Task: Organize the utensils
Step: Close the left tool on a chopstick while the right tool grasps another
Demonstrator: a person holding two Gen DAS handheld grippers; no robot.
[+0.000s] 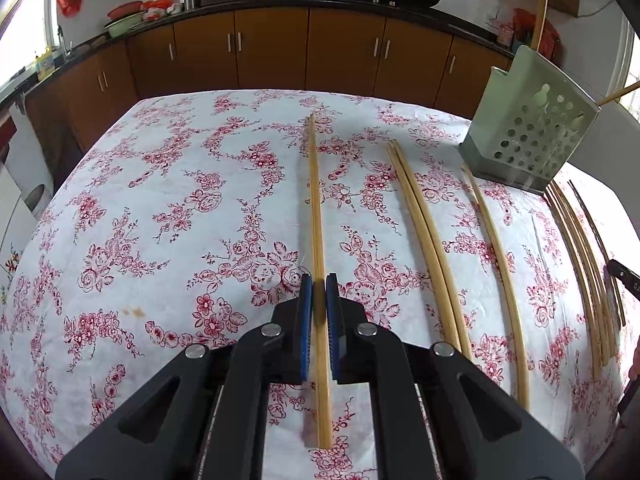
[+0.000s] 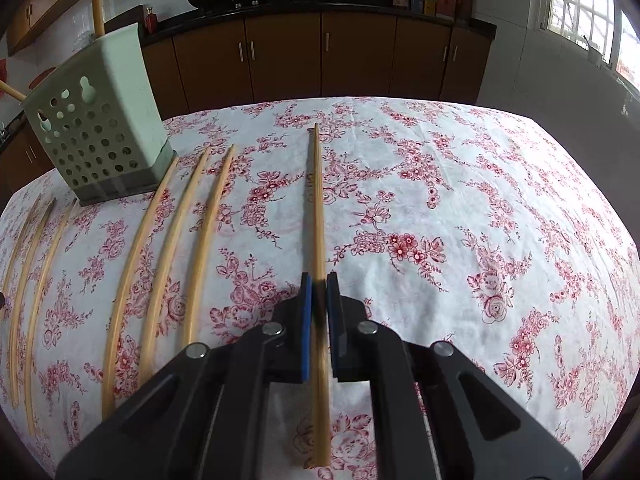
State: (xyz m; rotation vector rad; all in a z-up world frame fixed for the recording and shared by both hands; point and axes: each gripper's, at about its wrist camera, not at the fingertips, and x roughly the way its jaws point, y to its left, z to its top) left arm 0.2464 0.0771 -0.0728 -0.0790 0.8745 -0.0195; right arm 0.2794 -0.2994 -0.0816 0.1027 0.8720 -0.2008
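Clamping one bamboo chopstick [image 1: 316, 216] between its blue pads, your left gripper [image 1: 319, 280] is closed down to the stick's width, and the stick runs straight away from you over the floral cloth of the worktop [image 1: 180, 208]. Your right gripper [image 2: 319, 280] is closed the same way on another chopstick [image 2: 318, 208], which also points straight ahead.

To the right of the left-hand stick lie a touching pair of chopsticks [image 1: 424, 216] and a single chopstick [image 1: 496, 240], with several more [image 1: 580, 248] bunched near the right edge of the cloth. From the right wrist view, three loose sticks [image 2: 176, 240] lie just left of your held one, and others farther left near the cloth's edge.

The pale green perforated holder [image 1: 532, 120] stands upright on a grey base near the far side of the cloth, between the two groups of sticks. One long stick [image 1: 542, 4] rises from its top and another juts out sideways.

Left of your left gripper and right of your right gripper the cloth lies bare out to its edges; brown cabinets [image 1: 272, 48] line the wall beyond.
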